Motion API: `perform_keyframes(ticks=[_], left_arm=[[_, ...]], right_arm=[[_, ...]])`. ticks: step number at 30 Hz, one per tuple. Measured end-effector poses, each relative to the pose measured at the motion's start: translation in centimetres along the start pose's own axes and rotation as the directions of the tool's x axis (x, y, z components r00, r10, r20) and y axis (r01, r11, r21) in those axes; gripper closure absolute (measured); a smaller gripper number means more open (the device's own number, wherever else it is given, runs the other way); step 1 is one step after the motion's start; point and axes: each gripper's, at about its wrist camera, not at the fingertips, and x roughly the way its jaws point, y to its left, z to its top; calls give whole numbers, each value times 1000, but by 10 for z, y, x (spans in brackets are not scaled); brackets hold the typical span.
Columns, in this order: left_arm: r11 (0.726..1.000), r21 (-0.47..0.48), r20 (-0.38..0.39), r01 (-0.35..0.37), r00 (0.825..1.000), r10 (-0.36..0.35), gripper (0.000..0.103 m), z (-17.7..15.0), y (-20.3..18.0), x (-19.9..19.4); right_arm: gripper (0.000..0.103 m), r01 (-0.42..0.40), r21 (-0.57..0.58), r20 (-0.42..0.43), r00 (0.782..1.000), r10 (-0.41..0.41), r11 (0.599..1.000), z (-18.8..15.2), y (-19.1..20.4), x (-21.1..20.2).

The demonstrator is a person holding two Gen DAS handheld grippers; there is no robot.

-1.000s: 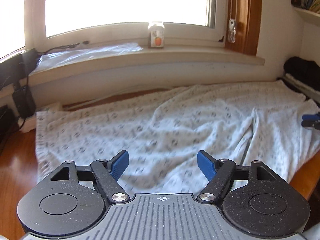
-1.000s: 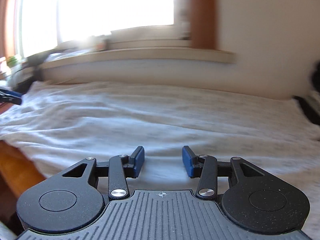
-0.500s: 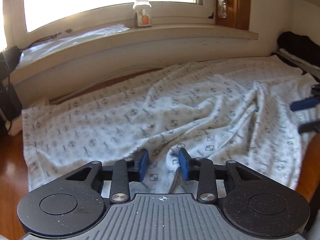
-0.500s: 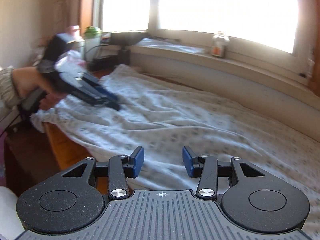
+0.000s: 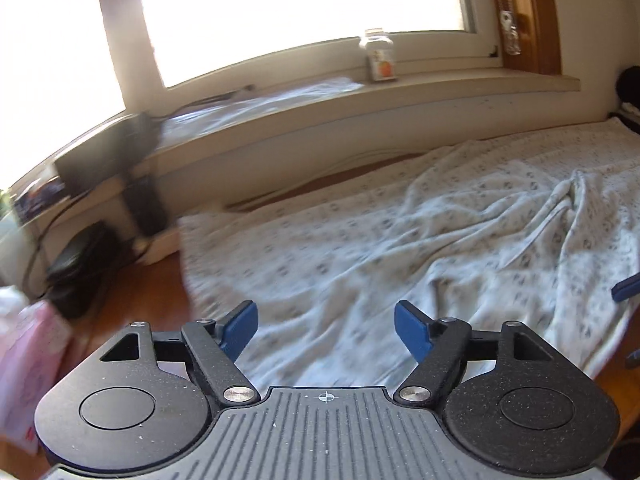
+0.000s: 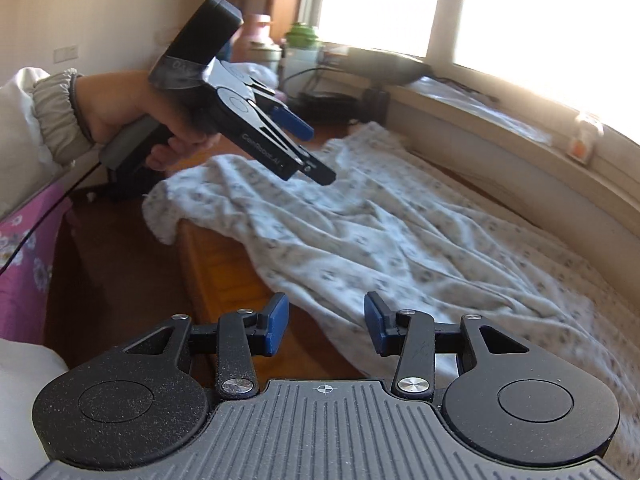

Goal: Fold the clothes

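Note:
A white garment with a small grey print (image 5: 440, 248) lies rumpled and spread over a wooden tabletop (image 6: 224, 272). My left gripper (image 5: 326, 324) hovers just above the garment's near left part; its jaws are opening and nothing is between them. From the right wrist view that left gripper (image 6: 314, 152) is held in a person's hand (image 6: 120, 108) above the garment's left corner, clear of the cloth. My right gripper (image 6: 326, 324) stands open over the garment's front hem (image 6: 400, 232) at the table's edge, holding nothing. One of its blue fingertips (image 5: 626, 290) shows at the right border.
A window sill behind the table carries a small jar (image 5: 380, 60) and a plastic sheet. Black adapters and cables (image 5: 80, 264) sit at the left end of the table beside a pink packet (image 5: 24, 360). Bottles (image 6: 304, 40) stand far left; a purple flowered cloth (image 6: 24, 264) lies below.
The left jaws pinched down to the cloth half a second ago and now stand wide again, and the left gripper has shifted left. The right gripper swung left along the front edge.

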Motion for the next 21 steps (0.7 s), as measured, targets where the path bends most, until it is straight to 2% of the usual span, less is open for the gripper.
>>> perform_keyframes(ticks=[3, 7, 11, 15, 16, 19, 21], left_arm=[[999, -29, -9, -37, 999, 36, 25, -18, 19, -16], [996, -74, -9, -50, 999, 49, 25, -33, 40, -22], [998, -48, 0, -41, 999, 41, 26, -32, 46, -10], [1000, -3, -9, 4, 1000, -4, 31, -23, 51, 15], [1000, -9, -15, 13, 1000, -13, 34, -22, 54, 20], [999, -35, -31, 32, 999, -33, 35, -18, 63, 35], [998, -55, -45, 33, 998, -35, 35, -15, 68, 42]], right_arm=[[66, -53, -40, -5, 999, 53, 998, 15, 16, 12], [73, -119, -103, -22, 993, 117, 988, 35, 39, 32], [74, -145, -198, -58, 989, 136, 969, 51, 60, 57], [74, -156, -256, -102, 986, 134, 954, 60, 68, 79], [74, -159, -256, -108, 985, 135, 954, 62, 67, 82], [74, -167, -231, -125, 982, 141, 959, 67, 58, 90], [79, -193, -201, -139, 976, 167, 961, 68, 51, 94]])
